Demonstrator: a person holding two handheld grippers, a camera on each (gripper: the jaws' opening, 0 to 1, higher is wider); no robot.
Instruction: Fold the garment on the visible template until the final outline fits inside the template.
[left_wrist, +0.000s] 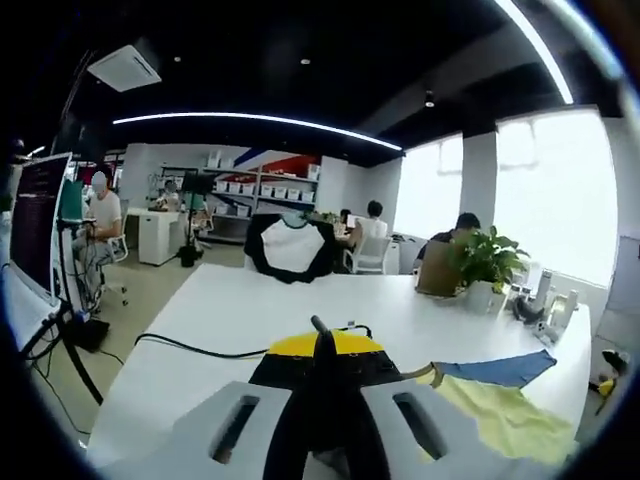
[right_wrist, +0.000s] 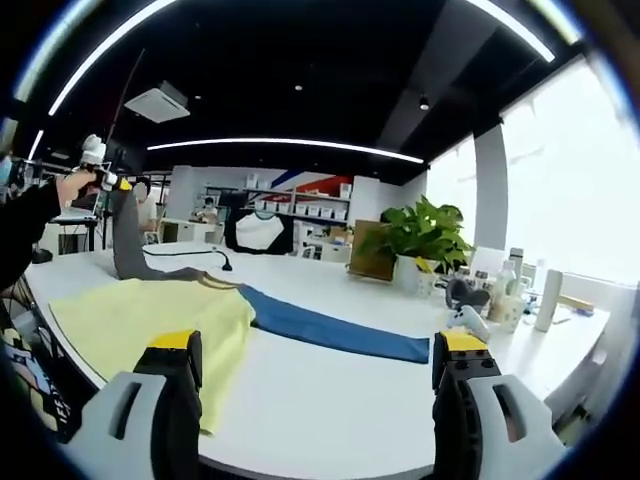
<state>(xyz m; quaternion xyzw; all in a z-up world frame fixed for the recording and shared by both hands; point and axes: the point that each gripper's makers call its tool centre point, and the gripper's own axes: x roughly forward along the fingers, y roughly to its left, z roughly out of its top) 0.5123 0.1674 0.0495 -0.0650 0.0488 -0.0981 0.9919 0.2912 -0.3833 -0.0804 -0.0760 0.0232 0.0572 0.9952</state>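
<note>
Left tool: jaws closed, pinching dark cloth lifted off the surface.
Right tool: jaws wide apart, nothing between them, hovering over the near edge.
Garment: yellow body flat on the white surface, left of centre; blue sleeve stretched out right.
Grey part: pulled up at far left by the other tool.
Background: potted plant, bottles far right.

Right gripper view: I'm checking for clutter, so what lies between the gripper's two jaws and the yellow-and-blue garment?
Bare white table in the right gripper view; the right gripper is open short of the garment.
</note>
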